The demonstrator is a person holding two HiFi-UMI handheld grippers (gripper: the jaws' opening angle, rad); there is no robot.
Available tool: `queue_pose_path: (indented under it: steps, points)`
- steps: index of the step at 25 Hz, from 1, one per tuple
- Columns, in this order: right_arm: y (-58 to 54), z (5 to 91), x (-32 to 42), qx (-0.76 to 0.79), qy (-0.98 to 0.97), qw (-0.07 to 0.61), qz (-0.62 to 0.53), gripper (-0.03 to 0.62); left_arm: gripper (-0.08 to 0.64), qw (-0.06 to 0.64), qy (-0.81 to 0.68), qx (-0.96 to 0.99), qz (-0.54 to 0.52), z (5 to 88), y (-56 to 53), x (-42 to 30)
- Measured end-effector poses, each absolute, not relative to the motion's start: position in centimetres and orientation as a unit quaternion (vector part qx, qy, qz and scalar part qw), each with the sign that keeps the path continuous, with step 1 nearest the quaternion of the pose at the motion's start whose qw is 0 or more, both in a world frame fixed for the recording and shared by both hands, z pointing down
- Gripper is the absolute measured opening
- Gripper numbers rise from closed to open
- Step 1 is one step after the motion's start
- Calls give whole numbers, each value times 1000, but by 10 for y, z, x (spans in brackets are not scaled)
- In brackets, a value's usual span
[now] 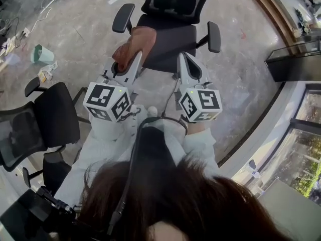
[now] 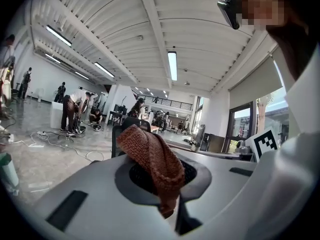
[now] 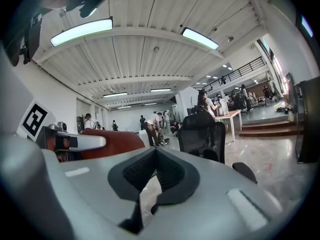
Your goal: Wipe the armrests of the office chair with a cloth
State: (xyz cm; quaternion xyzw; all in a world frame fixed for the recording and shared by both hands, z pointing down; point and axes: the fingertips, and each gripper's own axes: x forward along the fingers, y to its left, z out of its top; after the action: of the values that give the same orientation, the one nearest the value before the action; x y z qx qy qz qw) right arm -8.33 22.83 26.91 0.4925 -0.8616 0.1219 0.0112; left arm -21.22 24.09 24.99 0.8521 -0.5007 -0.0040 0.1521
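A black office chair [image 1: 168,36] stands right in front of me, with its left armrest [image 1: 123,18] and right armrest [image 1: 214,36] both bare. My left gripper [image 1: 137,55] is shut on a rust-brown cloth [image 1: 131,45], which hangs bunched over the seat's left front corner. In the left gripper view the cloth [image 2: 150,156] fills the jaws of the left gripper [image 2: 161,178]. My right gripper [image 1: 182,55] hovers over the seat's front edge, shut and empty. In the right gripper view the right gripper [image 3: 156,156] points at the chair back [image 3: 202,134], with the cloth [image 3: 110,143] to its left.
A second black chair [image 1: 50,117] stands close on my left. A green bin [image 1: 42,54] and cables [image 1: 20,31] lie on the floor at far left. A glass case [image 1: 293,59] and a curved ledge border the right. People stand far off across the hall [image 2: 75,111].
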Motion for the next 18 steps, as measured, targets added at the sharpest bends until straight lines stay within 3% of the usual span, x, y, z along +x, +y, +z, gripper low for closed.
queue_pose_path:
  steps: [10, 18]
  points:
    - [173, 307, -142, 452, -878, 42, 154, 0, 37, 142, -550, 822, 28, 266, 168, -286]
    - [46, 326, -229, 458, -871, 55, 170, 0, 38, 131, -545, 823, 89, 300, 24, -374]
